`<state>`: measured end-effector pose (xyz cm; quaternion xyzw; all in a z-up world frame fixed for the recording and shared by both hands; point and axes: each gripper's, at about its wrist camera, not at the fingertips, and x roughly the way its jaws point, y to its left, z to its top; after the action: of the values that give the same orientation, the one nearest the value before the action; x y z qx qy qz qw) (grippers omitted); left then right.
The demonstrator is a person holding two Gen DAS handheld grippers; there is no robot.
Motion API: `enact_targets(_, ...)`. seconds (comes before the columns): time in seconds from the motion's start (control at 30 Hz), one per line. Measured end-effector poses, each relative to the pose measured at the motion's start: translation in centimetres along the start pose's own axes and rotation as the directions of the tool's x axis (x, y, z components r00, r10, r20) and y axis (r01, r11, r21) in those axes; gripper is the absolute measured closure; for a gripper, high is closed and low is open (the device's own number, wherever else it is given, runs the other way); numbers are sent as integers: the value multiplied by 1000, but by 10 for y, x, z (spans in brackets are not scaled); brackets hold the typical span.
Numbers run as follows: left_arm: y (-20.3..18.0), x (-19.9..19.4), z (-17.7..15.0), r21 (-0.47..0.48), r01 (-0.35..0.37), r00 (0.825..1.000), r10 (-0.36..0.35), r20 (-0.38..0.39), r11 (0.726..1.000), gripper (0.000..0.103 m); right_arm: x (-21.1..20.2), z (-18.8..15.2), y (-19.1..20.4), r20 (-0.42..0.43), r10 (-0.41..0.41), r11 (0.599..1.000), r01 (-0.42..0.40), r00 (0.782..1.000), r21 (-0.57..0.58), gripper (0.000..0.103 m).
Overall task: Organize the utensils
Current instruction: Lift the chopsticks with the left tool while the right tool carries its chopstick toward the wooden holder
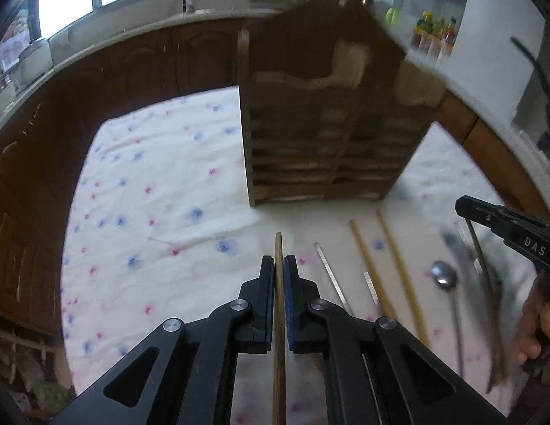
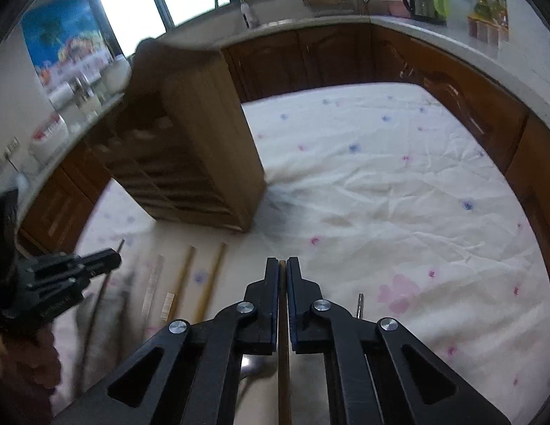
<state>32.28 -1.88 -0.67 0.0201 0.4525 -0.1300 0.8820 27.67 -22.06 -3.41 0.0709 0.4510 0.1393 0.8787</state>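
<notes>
My left gripper (image 1: pixel 279 262) is shut on a wooden chopstick (image 1: pixel 278 248) that runs back between its fingers, above the floral cloth. My right gripper (image 2: pixel 282 264) is shut on another wooden chopstick (image 2: pixel 282 354). A wooden slatted utensil organizer (image 1: pixel 321 113) stands on the cloth ahead; it also shows in the right wrist view (image 2: pixel 190 141). Two more chopsticks (image 1: pixel 399 265), flat metal pieces (image 1: pixel 330 272) and a metal spoon (image 1: pixel 445 278) lie on the cloth at the right. The right gripper shows in the left wrist view (image 1: pixel 462 209), blurred. The left gripper shows in the right wrist view (image 2: pixel 115 258).
A white cloth with blue and pink flowers (image 1: pixel 151 194) covers the table. Brown kitchen cabinets (image 2: pixel 346 56) and a counter with a kettle (image 2: pixel 416 0) and bottles (image 1: pixel 434 32) ring the table. A small metal rod (image 2: pixel 360 304) lies by the right gripper.
</notes>
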Motion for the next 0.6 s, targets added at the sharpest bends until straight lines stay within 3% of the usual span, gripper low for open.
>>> enact_targets(0.3, 15, -96, -23, -37, 74, 988, -68, 139, 997, 99, -61, 14, 24, 129, 90, 996, -89, 988, -16, 99)
enact_targets(0.6, 18, -172, -46, -41, 111, 961, -97, 260, 993, 99, -113, 17, 47, 229, 151, 987, -134, 962, -85, 99)
